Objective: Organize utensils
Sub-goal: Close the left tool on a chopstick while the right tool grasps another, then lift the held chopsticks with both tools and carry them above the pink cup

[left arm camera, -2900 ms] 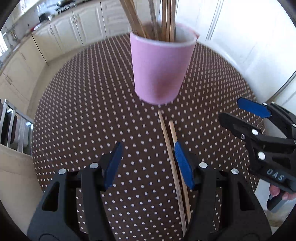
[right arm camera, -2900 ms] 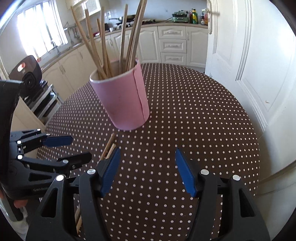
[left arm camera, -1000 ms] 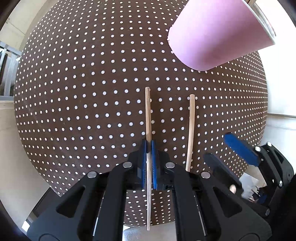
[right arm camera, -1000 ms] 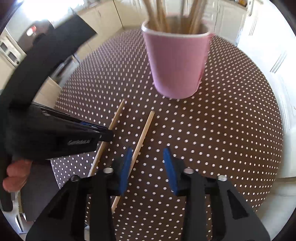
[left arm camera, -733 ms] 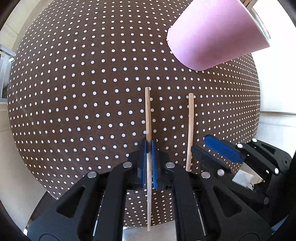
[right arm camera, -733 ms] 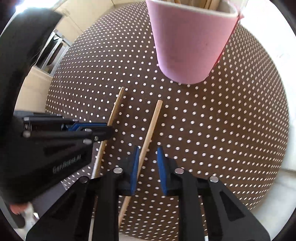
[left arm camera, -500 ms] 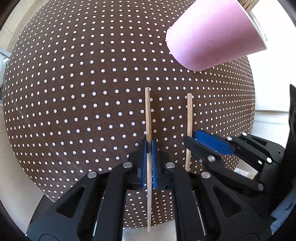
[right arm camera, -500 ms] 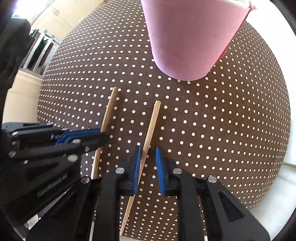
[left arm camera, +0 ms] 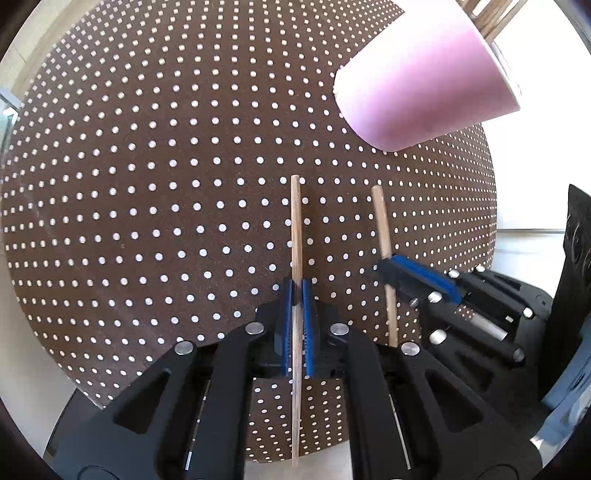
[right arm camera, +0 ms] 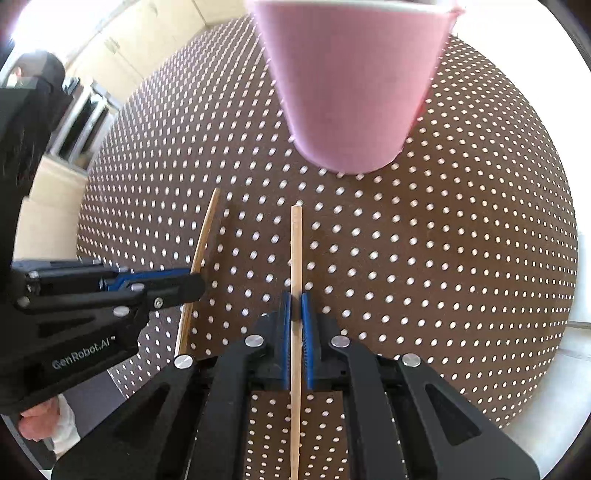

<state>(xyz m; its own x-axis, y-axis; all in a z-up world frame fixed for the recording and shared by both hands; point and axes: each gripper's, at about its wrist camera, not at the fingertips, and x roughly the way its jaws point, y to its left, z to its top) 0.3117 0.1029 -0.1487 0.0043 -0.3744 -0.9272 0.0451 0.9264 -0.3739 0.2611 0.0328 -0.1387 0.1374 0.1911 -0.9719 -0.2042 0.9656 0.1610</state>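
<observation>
Two wooden sticks over round table [left arm camera: 147, 184], brown cloth with white dots. Left gripper [left arm camera: 296, 291] clamped on left stick [left arm camera: 295, 229]; right gripper [right arm camera: 295, 301], jaws just closed, pinches right stick [right arm camera: 296, 243]. Pink cup [right arm camera: 351, 85] beyond stick tips, near table's far side. Only left wrist view shows sticks [left arm camera: 487, 18] in cup. Only right wrist view shows cream cabinets [right arm camera: 122, 48], person's fingers [right arm camera: 33, 424].

Two wooden chopsticks [left arm camera: 295, 229] [left arm camera: 382, 229] parallel before pink cup [left arm camera: 424, 88].

Brown white-dotted tablecloth [left arm camera: 147, 184] covers a round table; cream cabinets [right arm camera: 122, 48] behind.
</observation>
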